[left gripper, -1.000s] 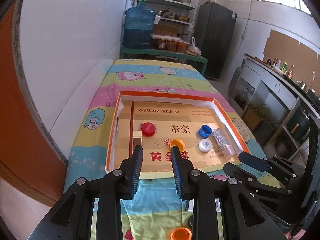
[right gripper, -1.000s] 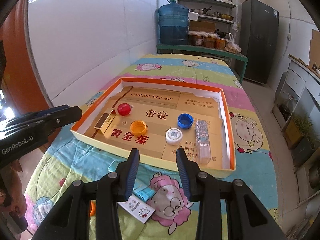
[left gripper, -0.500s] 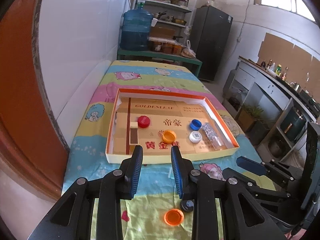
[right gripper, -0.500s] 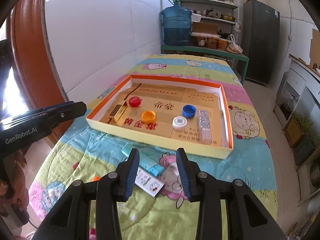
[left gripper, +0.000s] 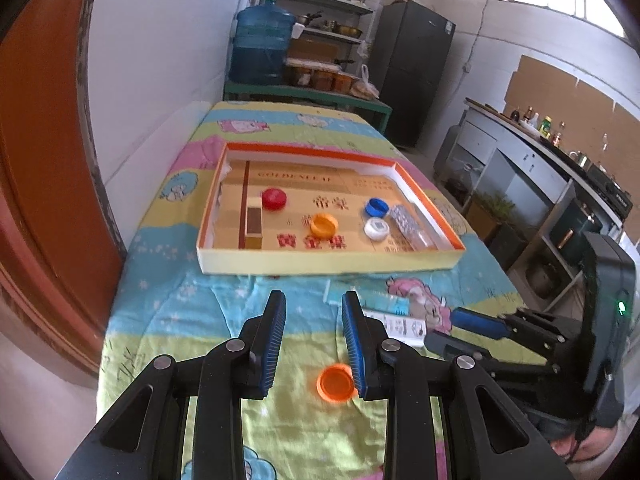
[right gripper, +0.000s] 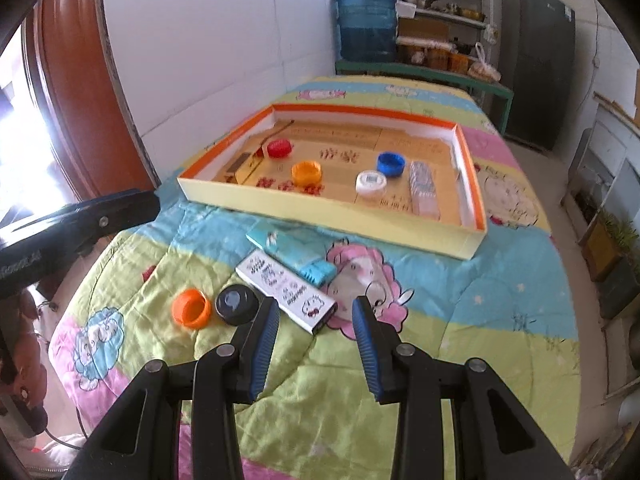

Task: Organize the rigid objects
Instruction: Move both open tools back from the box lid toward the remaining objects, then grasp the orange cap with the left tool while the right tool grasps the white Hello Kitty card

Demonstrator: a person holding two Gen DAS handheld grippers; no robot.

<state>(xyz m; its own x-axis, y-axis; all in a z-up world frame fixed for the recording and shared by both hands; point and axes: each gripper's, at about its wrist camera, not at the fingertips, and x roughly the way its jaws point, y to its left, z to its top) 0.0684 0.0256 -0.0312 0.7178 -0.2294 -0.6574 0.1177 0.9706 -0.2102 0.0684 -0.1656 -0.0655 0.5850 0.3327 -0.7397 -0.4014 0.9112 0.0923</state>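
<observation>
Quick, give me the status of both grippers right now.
Left gripper: open, holding nothing.
Right gripper: open, holding nothing.

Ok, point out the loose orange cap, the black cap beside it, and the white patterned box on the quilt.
loose orange cap (right gripper: 191, 307), right wrist view, its open inside.
black cap (right gripper: 236, 303), right wrist view, centre of its top.
white patterned box (right gripper: 285, 283), right wrist view, middle of its printed face.

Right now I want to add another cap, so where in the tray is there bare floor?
The tray is bare along its far wall and in the middle, between the red cap and blue cap. The right end is crowded: white cap and clear case.
</observation>
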